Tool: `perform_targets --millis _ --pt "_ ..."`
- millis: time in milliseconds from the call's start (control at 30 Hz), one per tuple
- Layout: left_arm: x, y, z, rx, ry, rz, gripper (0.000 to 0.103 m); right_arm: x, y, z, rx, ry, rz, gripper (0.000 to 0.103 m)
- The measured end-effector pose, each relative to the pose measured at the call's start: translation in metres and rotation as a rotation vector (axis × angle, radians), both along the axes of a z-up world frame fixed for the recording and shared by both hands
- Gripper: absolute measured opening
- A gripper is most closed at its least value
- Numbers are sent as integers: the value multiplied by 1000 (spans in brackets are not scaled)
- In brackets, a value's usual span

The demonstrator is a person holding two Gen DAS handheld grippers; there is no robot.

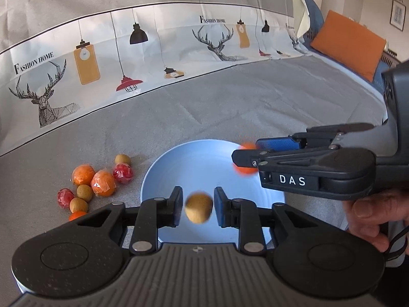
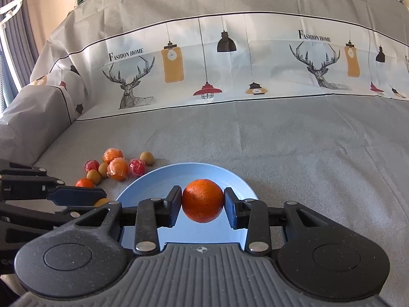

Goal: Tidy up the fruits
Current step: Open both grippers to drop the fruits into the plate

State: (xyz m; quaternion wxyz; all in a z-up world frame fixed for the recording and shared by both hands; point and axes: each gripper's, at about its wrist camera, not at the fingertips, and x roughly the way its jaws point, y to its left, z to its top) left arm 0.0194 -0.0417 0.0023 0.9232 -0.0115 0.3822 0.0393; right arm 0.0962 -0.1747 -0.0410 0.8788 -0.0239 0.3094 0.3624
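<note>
A light blue plate (image 1: 179, 163) lies on the grey cloth; it also shows in the right wrist view (image 2: 158, 179). My left gripper (image 1: 199, 208) is over its near side, jaws slightly apart from a tan round fruit (image 1: 199, 207) that looks blurred between them. My right gripper (image 2: 203, 200) is shut on an orange (image 2: 203, 200) above the plate; in the left wrist view the right gripper (image 1: 245, 160) reaches in from the right with the orange (image 1: 245, 170). A pile of loose fruits (image 1: 98, 184) lies left of the plate, also seen in the right wrist view (image 2: 117, 168).
The sofa back with a deer-and-lamp print cover (image 1: 127, 58) rises behind. An orange cushion (image 1: 350, 43) lies far right. A covered armrest (image 2: 33, 117) stands at the left. A hand (image 1: 368, 217) holds the right gripper.
</note>
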Motion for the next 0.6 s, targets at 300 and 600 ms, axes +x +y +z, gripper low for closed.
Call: perform_targets --millis 300,600 --pt "-3 1 6 -4 -23 13 43 0 -2 1 7 -8 -14 48" --pt "-10 7 15 6 -50 45 43 -4 -3 6 8 -34 -29 56"
